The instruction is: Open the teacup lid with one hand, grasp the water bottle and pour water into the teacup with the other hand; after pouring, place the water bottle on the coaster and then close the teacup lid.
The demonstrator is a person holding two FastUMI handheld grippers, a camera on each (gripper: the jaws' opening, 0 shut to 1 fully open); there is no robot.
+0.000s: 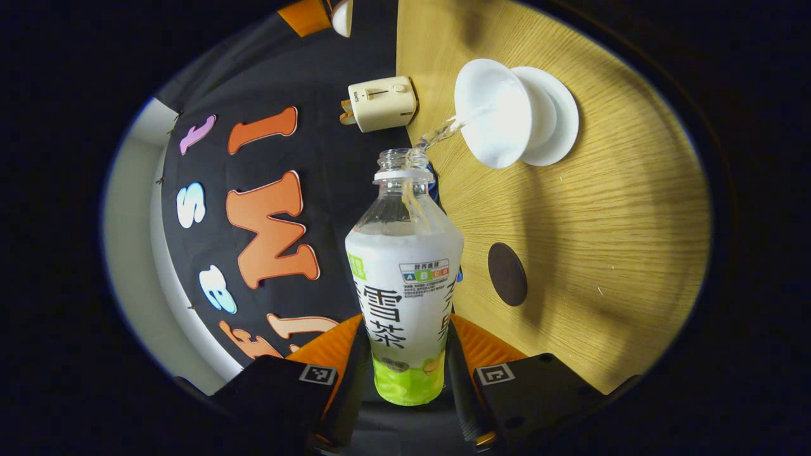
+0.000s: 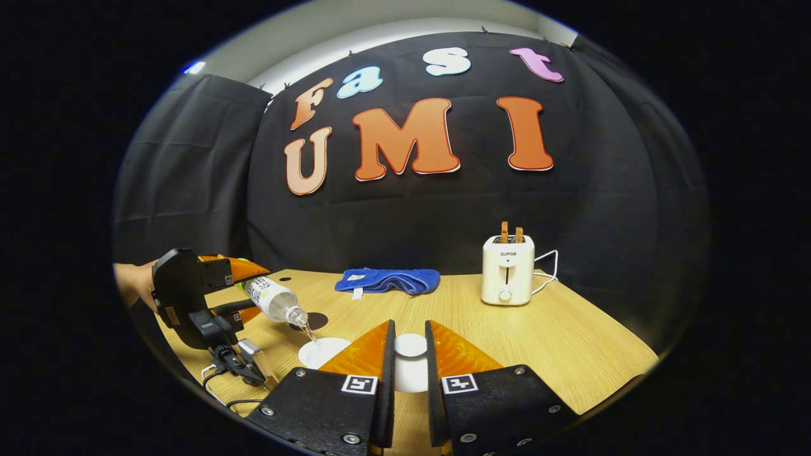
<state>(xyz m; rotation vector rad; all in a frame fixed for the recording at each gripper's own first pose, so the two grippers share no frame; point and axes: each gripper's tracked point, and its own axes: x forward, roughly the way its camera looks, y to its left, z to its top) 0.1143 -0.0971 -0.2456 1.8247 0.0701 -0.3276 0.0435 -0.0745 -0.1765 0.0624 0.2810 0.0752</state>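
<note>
Left gripper view has the bottle tipped over the table, a thin stream of water running from its open mouth into the white cup, which stands on its saucer. So the lid is already off and pouring is under way; by my reckoning what is left is to right the bottle, set it on the dark coaster lying bare near the cup, then put the lid back. The left gripper has both orange fingers pressed against the bottle's lower body, closed to the bottle's width. In the right gripper view the right gripper holds the white lid between its fingers, narrowly parted and seemingly touching it on both sides, just beside the cup
</note>
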